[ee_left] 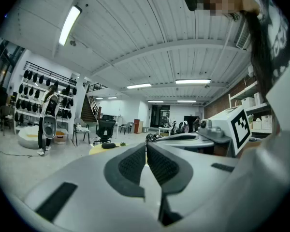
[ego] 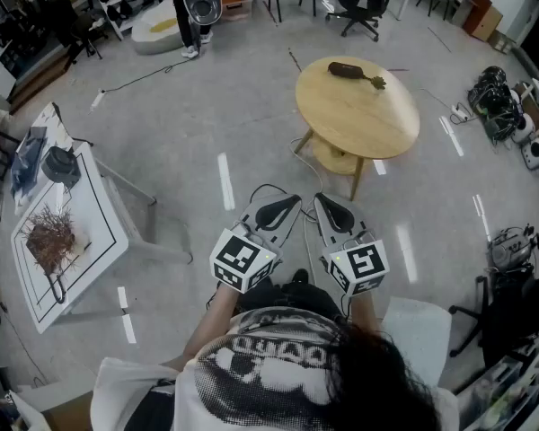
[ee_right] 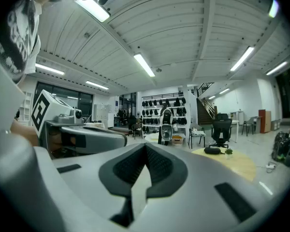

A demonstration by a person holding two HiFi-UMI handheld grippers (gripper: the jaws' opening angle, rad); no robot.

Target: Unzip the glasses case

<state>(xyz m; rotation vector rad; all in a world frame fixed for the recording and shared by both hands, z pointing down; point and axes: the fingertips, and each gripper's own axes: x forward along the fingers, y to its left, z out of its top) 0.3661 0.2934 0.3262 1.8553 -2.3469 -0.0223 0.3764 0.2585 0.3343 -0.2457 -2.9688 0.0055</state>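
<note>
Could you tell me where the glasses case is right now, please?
In the head view, the glasses case lies above and right of centre, near the far edge of the round wooden table, beside a small green sprig.

Light: bright, even, from ceiling strip lights
Shadows: soft, faint
Edges: fisheye bending, dark corners
Focus: close foreground blurred

Room held: grey floor with white tape marks; round wooden table; white side table; black office chair; ribbed white ceiling; strip lights, lit.
</note>
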